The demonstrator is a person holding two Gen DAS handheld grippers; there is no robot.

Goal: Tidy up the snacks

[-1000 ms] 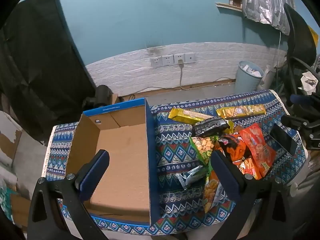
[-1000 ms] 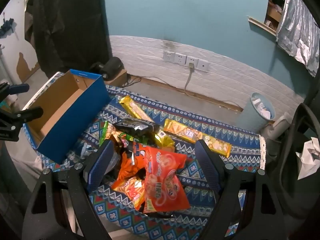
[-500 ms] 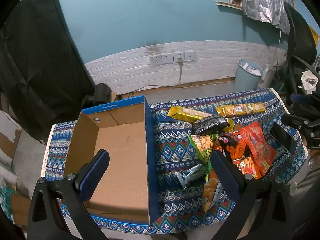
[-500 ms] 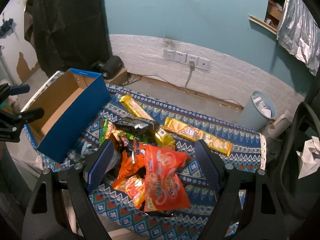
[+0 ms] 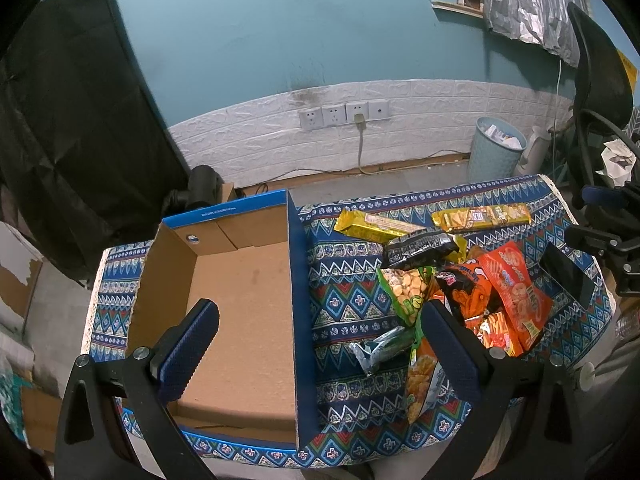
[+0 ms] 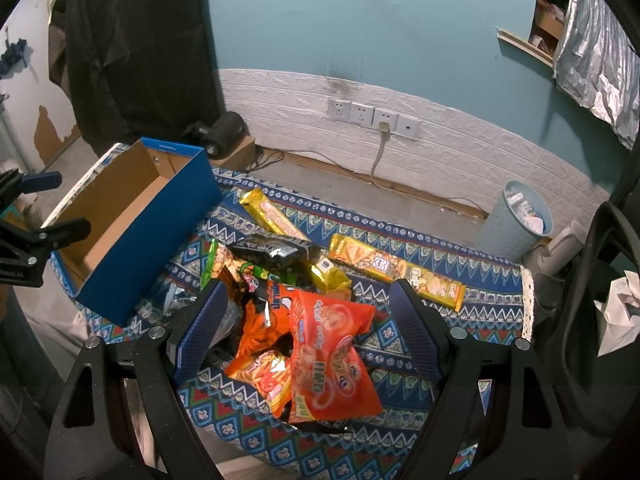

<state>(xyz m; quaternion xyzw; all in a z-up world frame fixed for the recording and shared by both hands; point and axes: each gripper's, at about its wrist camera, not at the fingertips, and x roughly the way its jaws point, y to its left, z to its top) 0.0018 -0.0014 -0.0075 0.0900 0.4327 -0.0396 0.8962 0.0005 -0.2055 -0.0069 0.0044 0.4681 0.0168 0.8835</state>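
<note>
An empty blue cardboard box (image 5: 240, 300) (image 6: 132, 216) stands on the left of the patterned table. A heap of snack packets lies to its right: an orange bag (image 6: 332, 356) (image 5: 516, 292), a black packet (image 6: 276, 252) (image 5: 420, 244), a green packet (image 5: 404, 288), two long yellow bars (image 6: 396, 270) (image 5: 480, 216). My left gripper (image 5: 320, 344) is open above the box's right wall. My right gripper (image 6: 308, 324) is open above the orange bag. Both are empty.
A dark phone (image 5: 566, 276) lies on the cloth-covered table (image 5: 348, 308) right of the snacks. A light blue bin (image 6: 520, 216) stands on the floor behind. An office chair (image 5: 600, 80) stands at the right. Wall sockets (image 6: 372, 114) are on the far wall.
Both grippers have drifted slightly; the left view has tilted a little so the table sits lower in frame. Nothing was grasped or moved.
</note>
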